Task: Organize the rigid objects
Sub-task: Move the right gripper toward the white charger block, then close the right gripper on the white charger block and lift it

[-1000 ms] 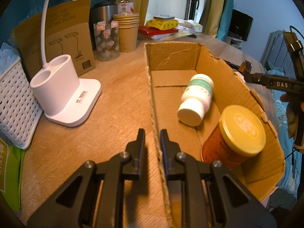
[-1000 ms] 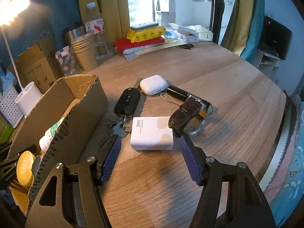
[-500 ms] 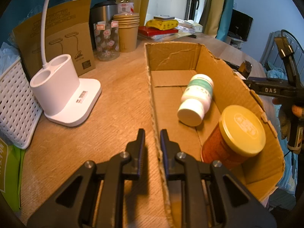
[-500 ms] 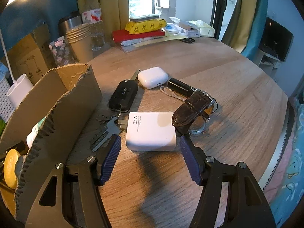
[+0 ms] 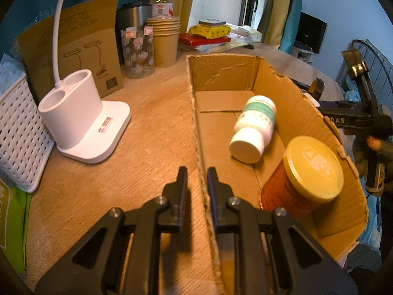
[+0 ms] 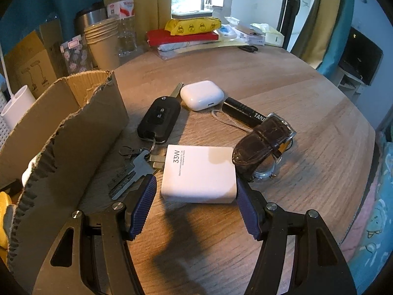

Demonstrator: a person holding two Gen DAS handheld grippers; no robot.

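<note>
While our left hand-held gripper [image 5: 197, 177] stays out of the sorting, its two fingers are pinched tight on the near wall of the cardboard box [image 5: 270, 78], one finger outside and one inside. Seen from the left wrist, the box sits open-topped on the wooden tabletop [image 5: 152, 123], its edges torn. Inside lie a white pill bottle [image 5: 255, 127] on its side with a green band, and, nearer us, a red jar with a yellow lid [image 5: 304, 179], leaning against the right wall. To the left of the box stand a white lamp base [image 5: 83, 123], a white perforated basket [image 5: 19, 132] and a stack of paper cups [image 5: 165, 41]. Beyond the box's right wall we glimpse our other tool.

From the right wrist, our right hand-held gripper [image 6: 195, 191] is spread wide and empty, its blue-padded fingers either side of the near end of a white 33W charger [image 6: 199, 172] lying flat on the tabletop; whether the right pad touches it we cannot tell. Just beside the charger are a brown-strapped watch [image 6: 265, 145] on the right and a bunch of keys [image 6: 135, 169] on the left. Farther off lie a black car key fob [image 6: 159, 120], a white earbud case [image 6: 201, 94] and a black flashlight [image 6: 243, 113].
</note>
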